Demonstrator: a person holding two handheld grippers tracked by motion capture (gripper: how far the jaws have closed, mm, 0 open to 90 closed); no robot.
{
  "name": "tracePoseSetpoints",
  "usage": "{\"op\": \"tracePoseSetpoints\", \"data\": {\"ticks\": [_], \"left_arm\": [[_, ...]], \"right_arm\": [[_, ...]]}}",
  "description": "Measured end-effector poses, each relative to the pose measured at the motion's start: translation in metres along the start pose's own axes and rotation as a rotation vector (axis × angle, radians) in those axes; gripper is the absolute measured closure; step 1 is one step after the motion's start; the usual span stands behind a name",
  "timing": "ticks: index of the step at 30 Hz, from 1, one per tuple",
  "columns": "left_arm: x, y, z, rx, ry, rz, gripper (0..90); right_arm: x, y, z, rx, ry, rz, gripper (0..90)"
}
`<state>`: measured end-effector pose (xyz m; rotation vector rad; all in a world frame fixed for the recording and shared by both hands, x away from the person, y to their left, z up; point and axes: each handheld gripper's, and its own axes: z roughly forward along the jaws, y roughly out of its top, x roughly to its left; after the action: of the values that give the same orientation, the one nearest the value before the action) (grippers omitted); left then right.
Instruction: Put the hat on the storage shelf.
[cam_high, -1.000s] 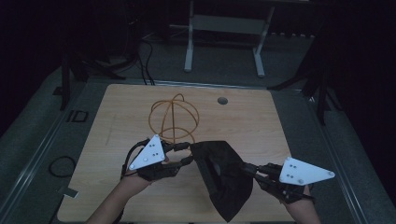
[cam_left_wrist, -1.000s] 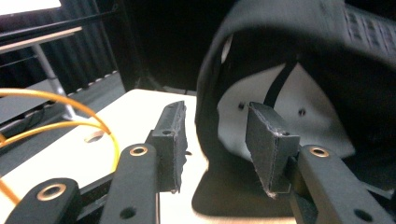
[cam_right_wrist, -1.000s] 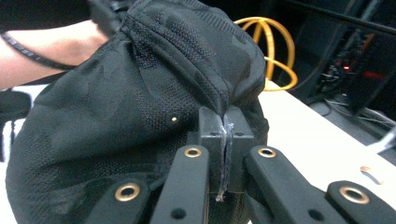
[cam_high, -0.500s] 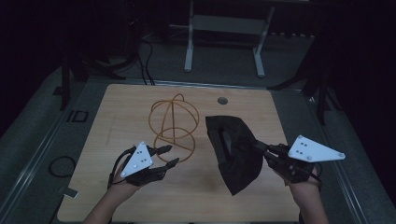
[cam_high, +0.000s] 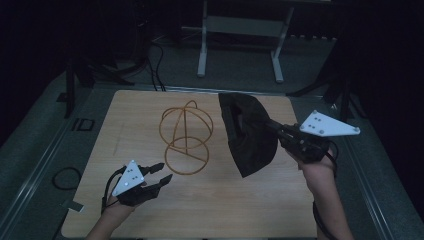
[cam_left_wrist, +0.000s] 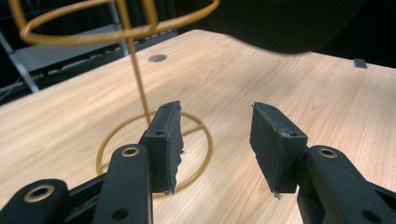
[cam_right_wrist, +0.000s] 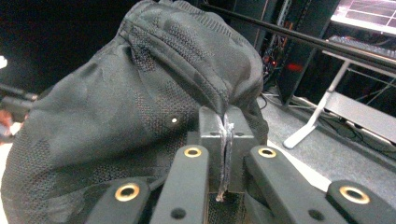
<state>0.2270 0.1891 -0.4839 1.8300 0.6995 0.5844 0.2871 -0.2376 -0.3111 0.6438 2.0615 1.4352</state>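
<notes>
While the right gripper (cam_right_wrist: 224, 140) pinches one black mesh-textured cap (cam_high: 248, 135) above the table (cam_high: 225, 210), the left gripper (cam_left_wrist: 217, 140) gapes wide, empty, one gold wire stand (cam_high: 186, 135) just ahead.

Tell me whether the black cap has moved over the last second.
Yes. The black cap, clamped in the right tongs, rose and shifted right and away from the person, clear of the wire stand, which stayed put.

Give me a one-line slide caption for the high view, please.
Right tongs lift a black cap above the wooden table; open left tongs rest near a gold wire stand.
</notes>
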Motion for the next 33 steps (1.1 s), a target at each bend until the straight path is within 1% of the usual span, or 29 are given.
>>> {"op": "tracePoseSetpoints", "data": {"ticks": [4, 6, 7, 8, 9, 11, 13, 16, 19, 21, 22, 23, 24, 25, 26, 28, 31, 33], "left_arm": [[0.006, -0.013, -0.007, 0.000, 0.025, -0.035, 50.8], [0.007, -0.016, -0.008, 0.001, 0.030, -0.040, 46.6], [0.008, -0.021, -0.011, 0.001, 0.048, -0.050, 43.7], [0.008, -0.023, -0.012, -0.001, 0.057, -0.062, 40.8], [0.009, -0.025, -0.012, 0.001, 0.068, -0.068, 34.5], [0.012, -0.031, -0.014, 0.004, 0.074, -0.092, 26.8], [0.014, -0.037, -0.015, 0.000, 0.083, -0.114, 17.0], [0.017, -0.046, -0.018, -0.002, 0.105, -0.145, 3.1], [0.020, -0.053, -0.021, -0.009, 0.129, -0.173, 2.5], [0.021, -0.058, -0.022, -0.015, 0.134, -0.188, 2.5], [0.022, -0.059, -0.022, -0.015, 0.145, -0.187, 2.5], [0.022, -0.061, -0.022, -0.021, 0.146, -0.189, 2.5], [0.022, -0.062, -0.022, -0.017, 0.150, -0.191, 2.5], [0.022, -0.064, -0.023, -0.020, 0.166, -0.186, 2.5], [0.022, -0.065, -0.023, -0.025, 0.172, -0.182, 2.5], [0.022, -0.067, -0.023, -0.028, 0.177, -0.189, 2.5], [0.024, -0.070, -0.023, -0.032, 0.173, -0.206, 2.5], [0.024, -0.070, -0.023, -0.030, 0.169, -0.206, 2.5]], "right_arm": [[-0.004, 0.016, 0.012, 0.003, -0.017, -0.017, 88.6], [-0.005, 0.024, 0.018, 0.005, -0.016, -0.022, 88.6], [-0.006, 0.029, 0.022, 0.005, -0.024, -0.027, 88.6], [-0.006, 0.032, 0.024, 0.005, -0.022, -0.029, 88.6], [-0.006, 0.036, 0.029, 0.010, -0.025, -0.034, 88.6], [-0.005, 0.042, 0.037, 0.029, -0.031, -0.039, 88.6], [-0.003, 0.047, 0.045, 0.046, -0.042, -0.051, 88.6], [0.001, 0.053, 0.059, 0.063, -0.033, -0.066, 88.6], [0.006, 0.057, 0.073, 0.070, -0.019, -0.066, 88.6], [0.010, 0.059, 0.084, 0.073, 0.002, -0.063, 88.6], [0.012, 0.060, 0.087, 0.082, 0.001, -0.069, 88.6], [0.015, 0.061, 0.092, 0.090, 0.000, -0.081, 88.6], [0.017, 0.061, 0.096, 0.098, 0.008, -0.083, 88.6], [0.019, 0.061, 0.101, 0.109, 0.012, -0.087, 88.6], [0.021, 0.060, 0.106, 0.123, 0.019, -0.094, 88.6], [0.024, 0.059, 0.113, 0.140, 0.036, -0.096, 88.5], [0.029, 0.057, 0.124, 0.162, 0.060, -0.095, 88.5], [0.033, 0.055, 0.132, 0.174, 0.076, -0.096, 88.5]]}}
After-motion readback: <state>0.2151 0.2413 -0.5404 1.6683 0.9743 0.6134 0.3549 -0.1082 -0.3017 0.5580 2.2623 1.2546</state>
